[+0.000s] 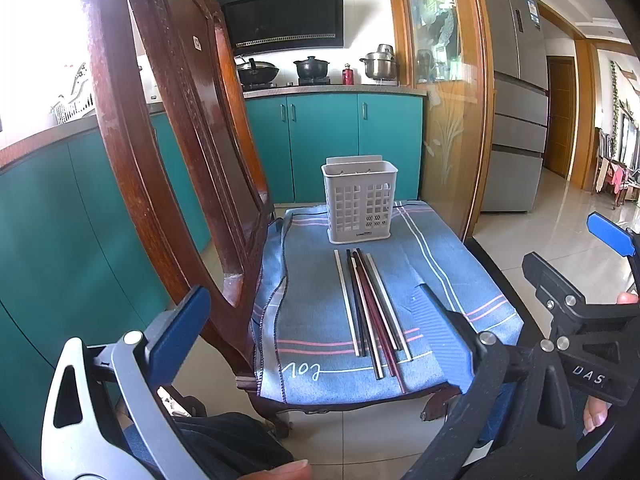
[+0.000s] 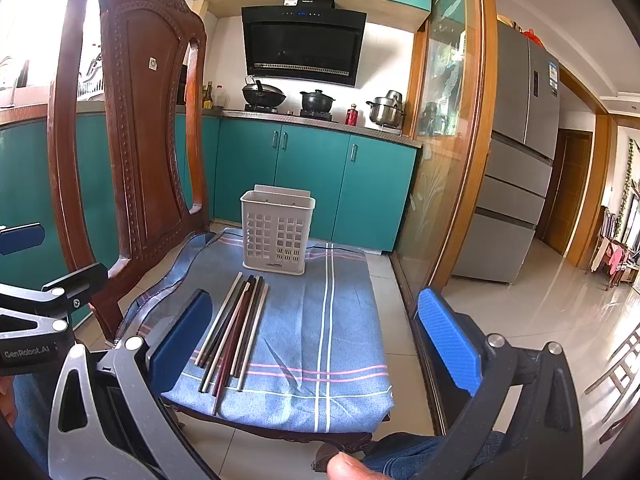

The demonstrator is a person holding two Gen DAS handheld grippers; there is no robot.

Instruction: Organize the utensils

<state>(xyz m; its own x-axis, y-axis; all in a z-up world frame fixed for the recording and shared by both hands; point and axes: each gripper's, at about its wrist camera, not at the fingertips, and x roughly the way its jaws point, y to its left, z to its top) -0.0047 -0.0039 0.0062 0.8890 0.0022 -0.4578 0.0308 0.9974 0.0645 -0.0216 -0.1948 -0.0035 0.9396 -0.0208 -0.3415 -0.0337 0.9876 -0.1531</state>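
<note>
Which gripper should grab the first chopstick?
Left, probably. The chopsticks lie centred between the open left gripper fingers; they sit left of centre for the right gripper.

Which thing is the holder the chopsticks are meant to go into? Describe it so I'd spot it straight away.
Find the carved wooden chair with the blue striped cloth over its seat. At the cloth's far end stands the utensil holder, just beyond the loose chopsticks. It is the only upright thing there: a pale grey plastic box with a grid of square holes.
</note>
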